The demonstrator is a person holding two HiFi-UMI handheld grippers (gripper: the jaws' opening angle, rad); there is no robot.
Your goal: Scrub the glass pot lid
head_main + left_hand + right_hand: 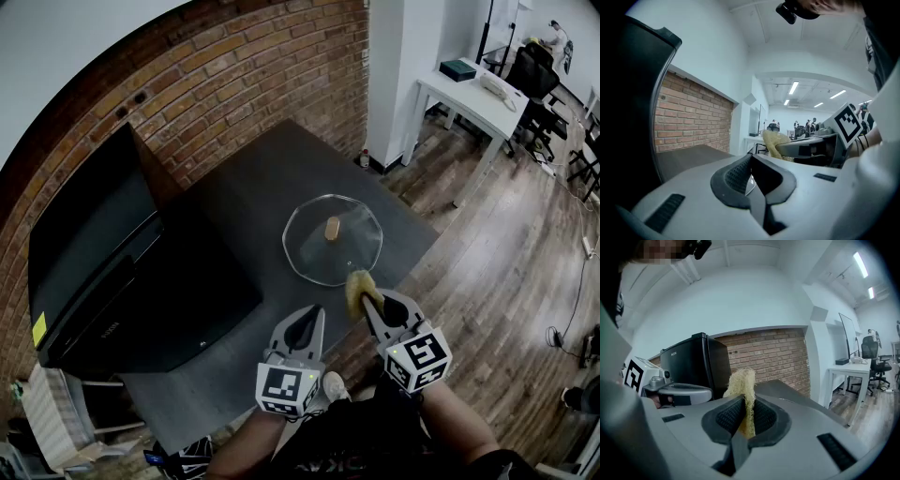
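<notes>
Clear glass pot lid (pixel 333 240) lies flat, tan knob (pixel 332 228) centred.

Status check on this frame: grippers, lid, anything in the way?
Left gripper shut, empty. Right gripper shut on loofah scrubber. Glass lid flat on table, knob up. Nothing blocking it.

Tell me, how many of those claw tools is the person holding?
2. The left gripper is over the table's near edge, jaws together and empty; the right gripper beside it pinches a yellow scrubber near the glass lid.
</notes>
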